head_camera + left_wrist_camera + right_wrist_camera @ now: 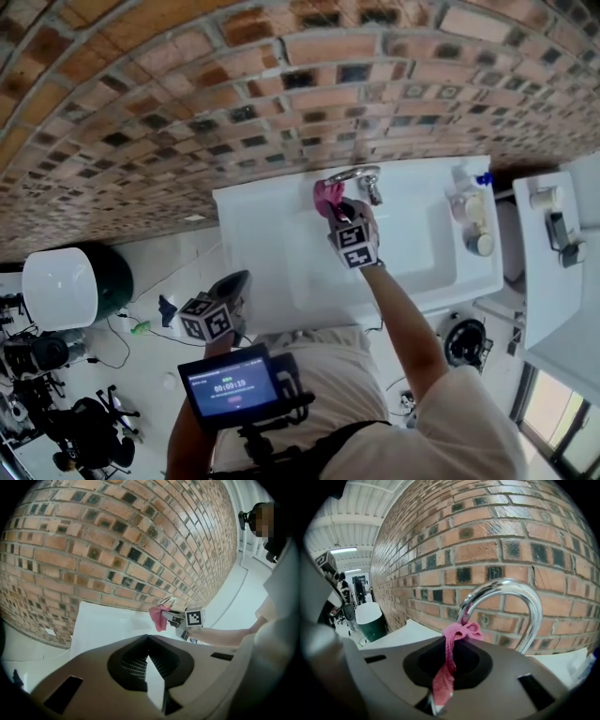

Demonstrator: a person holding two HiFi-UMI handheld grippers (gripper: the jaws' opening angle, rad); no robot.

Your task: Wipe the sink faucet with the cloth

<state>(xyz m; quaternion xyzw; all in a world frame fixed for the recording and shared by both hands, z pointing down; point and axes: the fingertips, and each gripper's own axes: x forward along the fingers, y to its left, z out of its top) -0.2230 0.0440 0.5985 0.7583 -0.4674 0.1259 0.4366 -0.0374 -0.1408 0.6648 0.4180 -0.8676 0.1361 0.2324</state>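
Note:
The white sink [281, 244] stands against the brick wall, with its curved chrome faucet [354, 176] at the back edge. My right gripper [339, 208] is shut on a pink cloth [327, 197] and holds it against the left side of the faucet. In the right gripper view the cloth [461, 631] is bunched against the faucet's arch [520, 592], and a strip of it runs down between the right gripper's [449, 644] closed jaws. The left gripper view shows the cloth [158, 617] beside the faucet [168, 601]. My left gripper [234, 284] hangs shut and empty in front of the sink, left of my body.
Soap bottles and jars [473, 216] stand on the sink's right rim. A white counter [553, 281] lies further right. A white-lidded green bin [66, 286] stands on the floor at the left, with cables and equipment beside it. A small screen [230, 384] sits at my chest.

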